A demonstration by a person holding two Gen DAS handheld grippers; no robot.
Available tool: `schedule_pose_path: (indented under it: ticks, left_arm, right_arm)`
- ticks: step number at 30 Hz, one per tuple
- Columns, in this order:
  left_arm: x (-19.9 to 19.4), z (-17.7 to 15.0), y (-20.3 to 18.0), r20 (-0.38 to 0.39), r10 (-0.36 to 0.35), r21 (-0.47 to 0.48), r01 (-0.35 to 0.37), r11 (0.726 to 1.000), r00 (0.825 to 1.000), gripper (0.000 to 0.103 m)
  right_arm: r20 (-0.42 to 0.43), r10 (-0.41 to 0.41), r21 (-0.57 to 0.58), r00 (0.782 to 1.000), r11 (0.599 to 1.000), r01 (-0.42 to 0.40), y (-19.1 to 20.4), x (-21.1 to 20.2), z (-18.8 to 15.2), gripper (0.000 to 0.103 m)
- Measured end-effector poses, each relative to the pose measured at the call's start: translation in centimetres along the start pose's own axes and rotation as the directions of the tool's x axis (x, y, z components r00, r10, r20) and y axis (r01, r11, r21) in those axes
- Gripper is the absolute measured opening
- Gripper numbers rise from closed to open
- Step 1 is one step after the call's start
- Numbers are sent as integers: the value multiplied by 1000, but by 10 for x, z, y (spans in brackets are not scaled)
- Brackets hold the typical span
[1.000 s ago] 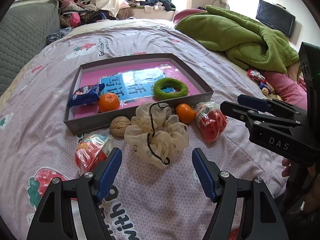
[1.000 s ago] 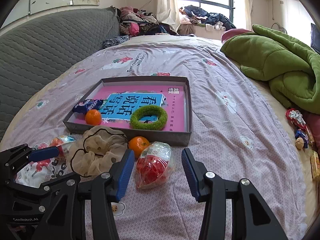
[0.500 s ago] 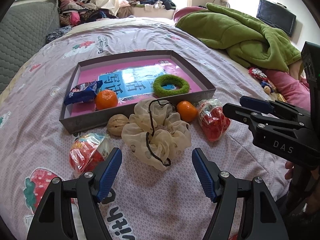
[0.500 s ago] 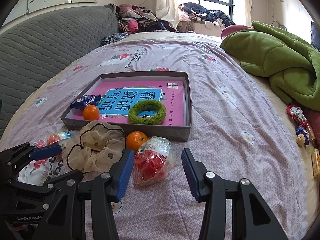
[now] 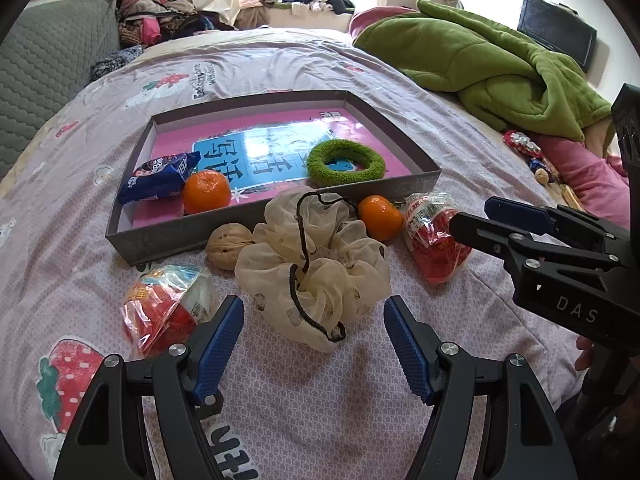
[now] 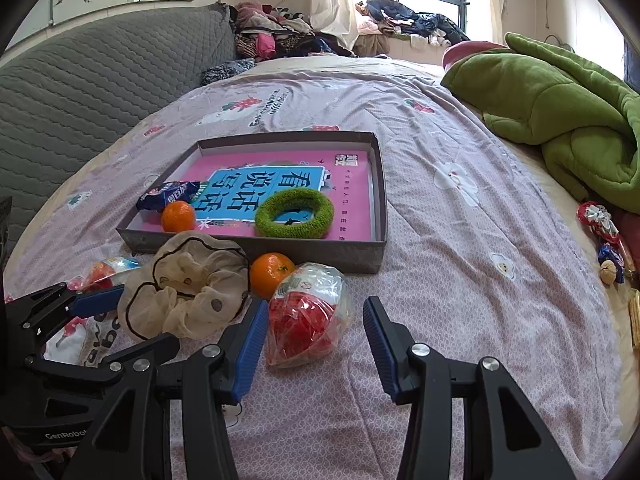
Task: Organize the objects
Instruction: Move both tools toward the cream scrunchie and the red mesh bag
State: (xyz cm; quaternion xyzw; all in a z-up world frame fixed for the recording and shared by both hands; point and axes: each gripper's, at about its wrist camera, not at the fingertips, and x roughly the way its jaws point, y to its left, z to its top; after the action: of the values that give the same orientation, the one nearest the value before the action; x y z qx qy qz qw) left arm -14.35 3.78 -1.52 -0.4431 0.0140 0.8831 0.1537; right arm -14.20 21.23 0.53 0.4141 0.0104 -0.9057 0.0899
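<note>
A grey shallow box (image 5: 176, 236) (image 6: 360, 258) on the bed holds a pink book, a green fuzzy ring (image 5: 346, 162) (image 6: 295, 213), an orange (image 5: 207, 191) (image 6: 178, 216) and a blue snack packet (image 5: 160, 176). In front of it lie a cream scrunchie (image 5: 316, 268) (image 6: 188, 284), a walnut (image 5: 227, 245), a second orange (image 5: 380, 217) (image 6: 272, 274) and two red snack bags (image 5: 434, 240) (image 6: 308, 312) (image 5: 164, 308). My left gripper (image 5: 314, 338) stands open just short of the scrunchie. My right gripper (image 6: 314, 338) stands open around the near end of the red snack bag, pads apart from it.
A green blanket (image 5: 492, 60) (image 6: 560, 108) is heaped at the right. Small wrapped sweets (image 6: 606, 236) lie at the bed's right edge. A grey quilted headboard (image 6: 92, 80) rises on the left, with piled clothes (image 6: 280, 40) by the window.
Both views have shifted slightly; the objects sit a little lower and nearer in the frames. Nothing has been grasped or moved on the bed.
</note>
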Motion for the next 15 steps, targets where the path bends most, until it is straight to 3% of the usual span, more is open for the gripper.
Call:
schedule_pose_path:
  ticks: [15]
  left_arm:
    - [10, 5, 0, -4, -6, -22, 6, 1000, 1000, 74]
  right_arm:
    - [-5, -8, 16, 1000, 1000, 8, -3, 7, -1, 49]
